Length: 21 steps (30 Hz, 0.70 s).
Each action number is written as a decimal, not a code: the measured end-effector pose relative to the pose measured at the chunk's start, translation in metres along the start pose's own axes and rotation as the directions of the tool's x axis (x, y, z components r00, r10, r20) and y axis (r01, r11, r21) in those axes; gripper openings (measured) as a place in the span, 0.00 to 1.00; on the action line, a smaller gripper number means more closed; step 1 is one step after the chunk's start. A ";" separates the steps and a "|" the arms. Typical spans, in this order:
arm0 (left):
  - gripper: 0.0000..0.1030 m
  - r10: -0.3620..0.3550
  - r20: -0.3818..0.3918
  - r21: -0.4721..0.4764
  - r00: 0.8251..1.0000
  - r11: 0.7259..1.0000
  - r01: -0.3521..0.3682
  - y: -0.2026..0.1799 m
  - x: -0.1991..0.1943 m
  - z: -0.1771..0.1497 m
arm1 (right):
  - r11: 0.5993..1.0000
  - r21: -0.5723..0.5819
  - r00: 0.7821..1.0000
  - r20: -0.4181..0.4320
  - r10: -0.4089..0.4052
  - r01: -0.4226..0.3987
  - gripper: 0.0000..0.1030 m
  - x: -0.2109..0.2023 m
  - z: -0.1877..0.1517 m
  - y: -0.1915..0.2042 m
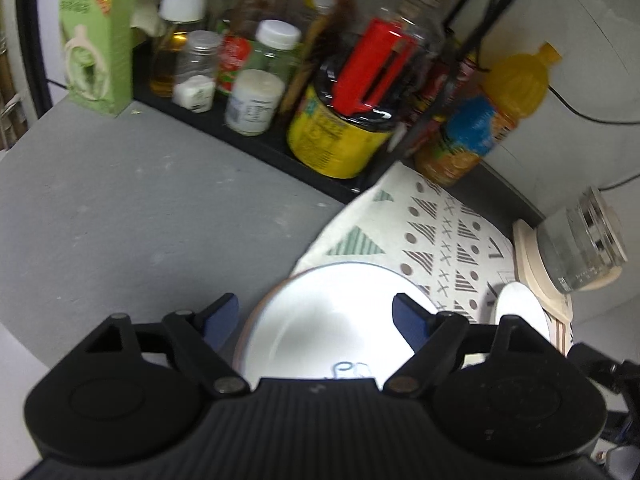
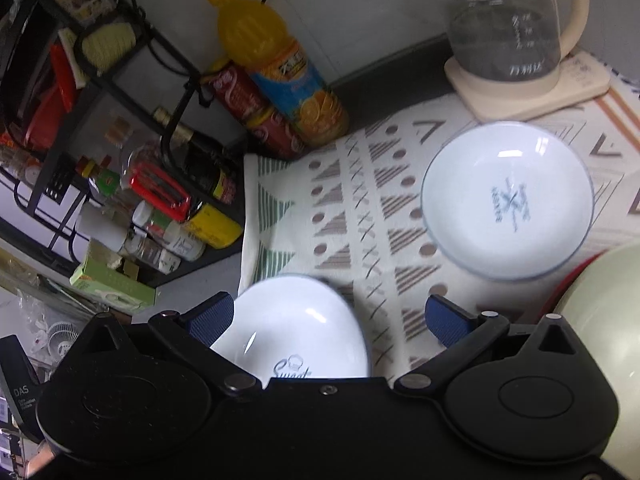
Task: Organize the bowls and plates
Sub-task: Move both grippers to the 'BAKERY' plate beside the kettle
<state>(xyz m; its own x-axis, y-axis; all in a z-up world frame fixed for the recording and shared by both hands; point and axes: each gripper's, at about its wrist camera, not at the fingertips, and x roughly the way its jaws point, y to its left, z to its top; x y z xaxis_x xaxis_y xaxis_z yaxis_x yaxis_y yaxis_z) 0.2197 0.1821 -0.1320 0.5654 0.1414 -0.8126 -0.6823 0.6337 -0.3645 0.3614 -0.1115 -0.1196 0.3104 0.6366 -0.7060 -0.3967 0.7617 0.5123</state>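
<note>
A white bowl with "Sweet" print (image 2: pixel 296 336) sits at the left edge of a patterned cloth (image 2: pixel 360 208). It also shows in the left wrist view (image 1: pixel 324 328). A second white bowl (image 2: pixel 506 200) with a blue mark sits further right on the cloth; in the left wrist view (image 1: pixel 520 308) only its edge shows. My left gripper (image 1: pixel 316 316) is open, just above the first bowl, its fingers astride it. My right gripper (image 2: pixel 330 320) is open above the cloth, its left finger over the same bowl.
A black rack (image 1: pixel 248 144) of sauce bottles and jars stands behind. An orange juice bottle (image 2: pixel 280 68) and a red can (image 2: pixel 256 112) stand by the wall. A glass kettle (image 2: pixel 508 28) sits on its base at the back right. A pale green round object (image 2: pixel 604 320) lies at the right edge.
</note>
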 end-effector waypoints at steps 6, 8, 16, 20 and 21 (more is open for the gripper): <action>0.80 -0.036 -0.037 0.008 0.999 0.999 0.036 -0.032 0.014 0.000 | 0.999 -0.012 0.999 -0.006 -0.043 0.043 1.00 -0.006 0.015 -0.020; 0.80 -0.052 -0.047 0.027 0.998 0.998 0.053 -0.044 0.020 0.000 | 0.999 -0.015 0.999 0.001 -0.051 0.051 1.00 -0.011 0.021 -0.028; 0.80 -0.096 -0.064 0.040 0.993 0.994 0.098 -0.092 0.041 -0.002 | 0.994 0.033 0.994 0.032 -0.108 0.107 1.00 -0.026 0.053 -0.070; 0.80 -0.105 -0.086 0.056 0.991 0.992 0.110 -0.115 0.054 -0.006 | 0.990 0.049 0.990 0.039 -0.134 0.132 1.00 -0.030 0.063 -0.087; 0.80 -0.104 -0.092 0.063 0.990 0.992 0.110 -0.121 0.056 -0.007 | 0.990 0.057 0.990 0.044 -0.132 0.129 1.00 -0.032 0.064 -0.091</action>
<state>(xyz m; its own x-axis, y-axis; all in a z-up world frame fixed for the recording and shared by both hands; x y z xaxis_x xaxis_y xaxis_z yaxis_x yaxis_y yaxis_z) 0.3304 0.1081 -0.1363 0.5884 0.0037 -0.8086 -0.5852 0.6920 -0.4226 0.4435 -0.1934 -0.1126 0.3978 0.5351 -0.7452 -0.3032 0.8433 0.4437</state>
